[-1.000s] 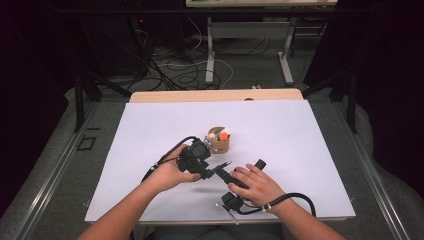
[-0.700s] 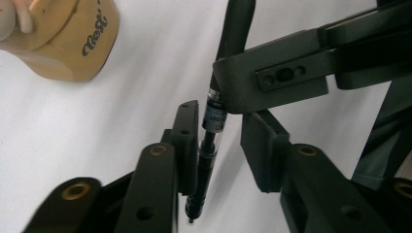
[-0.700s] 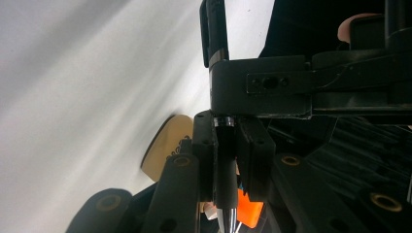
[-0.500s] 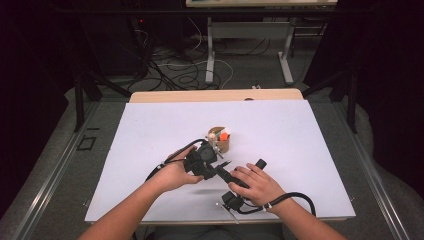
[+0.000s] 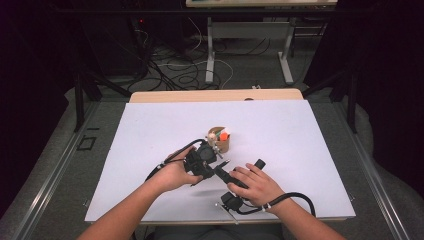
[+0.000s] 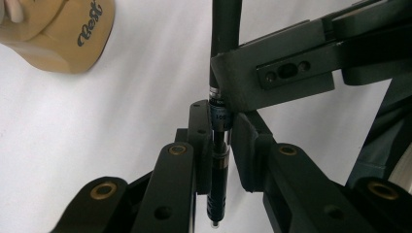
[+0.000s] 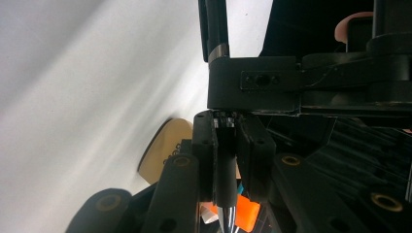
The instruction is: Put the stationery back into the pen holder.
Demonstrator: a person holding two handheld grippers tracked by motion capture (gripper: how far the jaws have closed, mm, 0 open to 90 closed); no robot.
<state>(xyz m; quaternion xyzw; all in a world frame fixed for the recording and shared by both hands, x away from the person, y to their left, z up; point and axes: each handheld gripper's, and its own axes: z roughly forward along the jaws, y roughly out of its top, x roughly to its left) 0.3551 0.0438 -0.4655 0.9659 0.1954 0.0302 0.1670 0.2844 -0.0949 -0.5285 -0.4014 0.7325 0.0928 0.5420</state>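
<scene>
A slim black pen (image 6: 217,194) stands between the pads of my left gripper (image 6: 222,141). Its jaws have just been closing and now press on the pen's barrel. My right gripper (image 7: 227,141) is shut on the pen's other black end (image 7: 224,189). In the high view the two grippers meet nose to nose in the near middle of the table, left (image 5: 214,165) and right (image 5: 223,175). A tan cup (image 5: 220,142) with an orange item (image 5: 224,134) in it stands just behind them.
A white sheet (image 5: 300,140) covers the table, with a wooden edge (image 5: 215,95) at the far side. Cables trail from both grippers toward the near edge. Table legs and floor cables lie beyond the far side.
My left gripper's jaws have closed in on the pen. Both hands have stayed where they were, near the cup.
</scene>
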